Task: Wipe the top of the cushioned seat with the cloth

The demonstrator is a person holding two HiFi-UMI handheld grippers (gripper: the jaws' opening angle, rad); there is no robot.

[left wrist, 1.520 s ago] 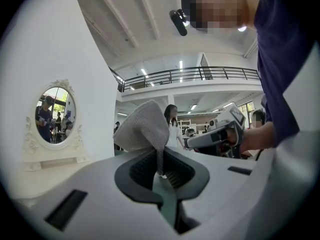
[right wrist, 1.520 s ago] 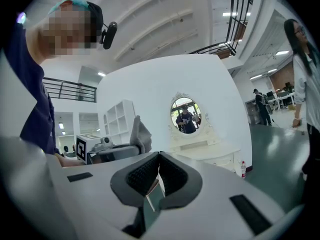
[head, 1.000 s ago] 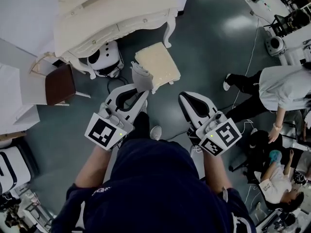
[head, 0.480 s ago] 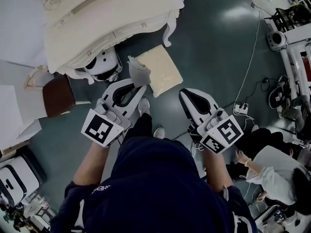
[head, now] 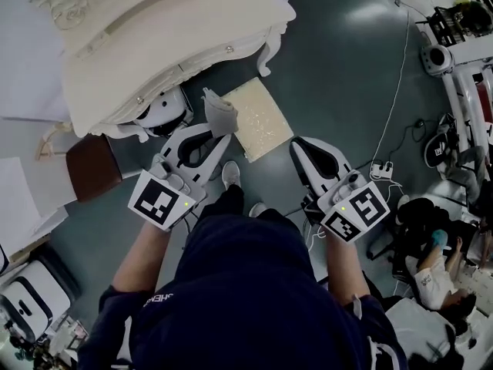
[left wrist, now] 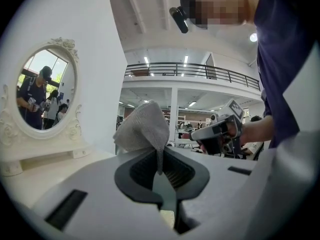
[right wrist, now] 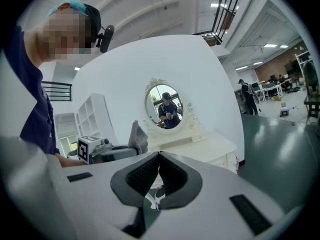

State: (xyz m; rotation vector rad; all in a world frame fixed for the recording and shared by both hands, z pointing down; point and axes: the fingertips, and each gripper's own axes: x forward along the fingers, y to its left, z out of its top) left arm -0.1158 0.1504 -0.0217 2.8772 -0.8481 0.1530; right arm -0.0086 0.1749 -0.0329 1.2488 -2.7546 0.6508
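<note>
The cushioned seat is a cream square stool on the floor beside the white dressing table. My left gripper is shut on a grey cloth, which sticks up past its tips just left of the seat's near-left edge. In the left gripper view the cloth bunches above the closed jaws of that gripper. My right gripper is shut and holds nothing, off the seat's right side and nearer to me. In the right gripper view its jaws meet, and the cloth shows to the left.
A white dressing table with an oval mirror fills the top left. Under it sits a round white device, and a brown stool stands at the left. A power strip and cables lie right; a person sits lower right.
The view has shifted toward the dressing table and the seat now lies closer to both grippers. The left gripper still grips the cloth. The person at the right has moved out of the middle right.
</note>
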